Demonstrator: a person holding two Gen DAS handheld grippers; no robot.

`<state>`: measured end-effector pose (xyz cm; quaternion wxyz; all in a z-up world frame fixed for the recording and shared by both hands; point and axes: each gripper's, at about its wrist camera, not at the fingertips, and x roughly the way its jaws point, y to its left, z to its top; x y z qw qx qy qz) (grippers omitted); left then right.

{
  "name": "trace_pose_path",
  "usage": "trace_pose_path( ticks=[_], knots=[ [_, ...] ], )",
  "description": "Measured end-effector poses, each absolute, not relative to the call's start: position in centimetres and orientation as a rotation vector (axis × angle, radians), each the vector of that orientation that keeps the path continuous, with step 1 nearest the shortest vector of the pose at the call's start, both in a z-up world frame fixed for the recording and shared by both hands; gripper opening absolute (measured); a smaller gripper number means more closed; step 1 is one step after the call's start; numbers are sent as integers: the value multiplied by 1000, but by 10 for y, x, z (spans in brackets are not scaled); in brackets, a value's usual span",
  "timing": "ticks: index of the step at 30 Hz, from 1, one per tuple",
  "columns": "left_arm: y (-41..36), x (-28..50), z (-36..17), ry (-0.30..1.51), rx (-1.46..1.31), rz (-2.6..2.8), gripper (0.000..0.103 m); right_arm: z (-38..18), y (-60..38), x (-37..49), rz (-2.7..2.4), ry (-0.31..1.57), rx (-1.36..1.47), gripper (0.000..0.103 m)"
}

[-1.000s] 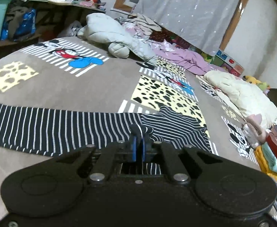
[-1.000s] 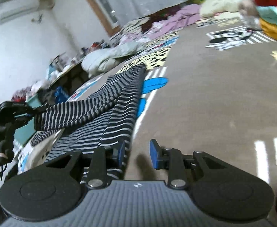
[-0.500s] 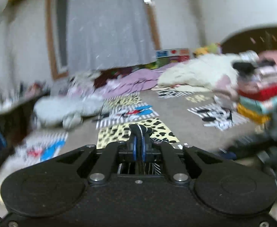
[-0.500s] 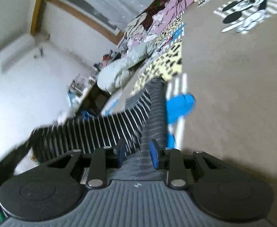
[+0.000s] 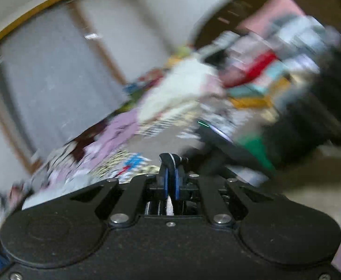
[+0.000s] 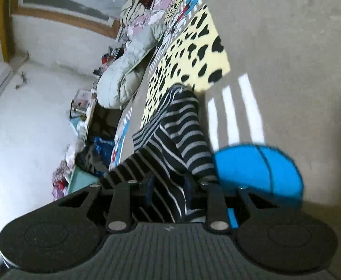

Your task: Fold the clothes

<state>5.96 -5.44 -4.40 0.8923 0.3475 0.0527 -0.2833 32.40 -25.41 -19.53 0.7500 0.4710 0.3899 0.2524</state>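
On the grey printed bedcover (image 6: pixel 287 46), in the right wrist view, lies the black-and-white striped garment (image 6: pixel 184 126), running from the yellow black-spotted patch (image 6: pixel 193 53) down to the right tongs (image 6: pixel 169 190). A bunched fold of it sits between the blue pads; the jaws stand partly apart and are closing on it. Just right of the garment: a blue cartoon patch (image 6: pixel 259 170) and white stripes (image 6: pixel 235 112) printed on the cover.

Left tongs (image 5: pixel 169 182): pads pressed together, pinching a thin edge of the striped cloth, which pokes out above the tips.

Room: pale grey padded jacket (image 6: pixel 123 74) and pinkish clothes (image 6: pixel 151 16) heaped along the bed's far side, wood-framed window with grey curtain (image 6: pixel 65 2), white wall (image 6: pixel 30 128). Left view heavily motion-blurred; a stack of coloured folded clothes (image 5: pixel 259 77) is only roughly made out.
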Motion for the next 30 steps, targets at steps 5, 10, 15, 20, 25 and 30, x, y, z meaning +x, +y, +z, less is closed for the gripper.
trace_pose_path(
  ticks=[5,10,15,20,25,30],
  knots=[
    [-73,43,-88,151,868,-712,3,-198,-266,328,533,827,1101,29],
    [-79,45,-105,197,867,-714,3,-184,-280,329,556,843,1028,38],
    [-87,47,-111,222,840,-713,3,-159,-300,303,629,865,846,44],
    [-99,29,-116,220,845,-717,3,-146,-323,242,675,875,717,50],
    [-107,23,-129,236,957,-688,3,-149,-344,176,661,832,752,49],
    [-105,18,-131,272,1001,-693,3,-178,-357,131,578,775,927,49]
  ],
)
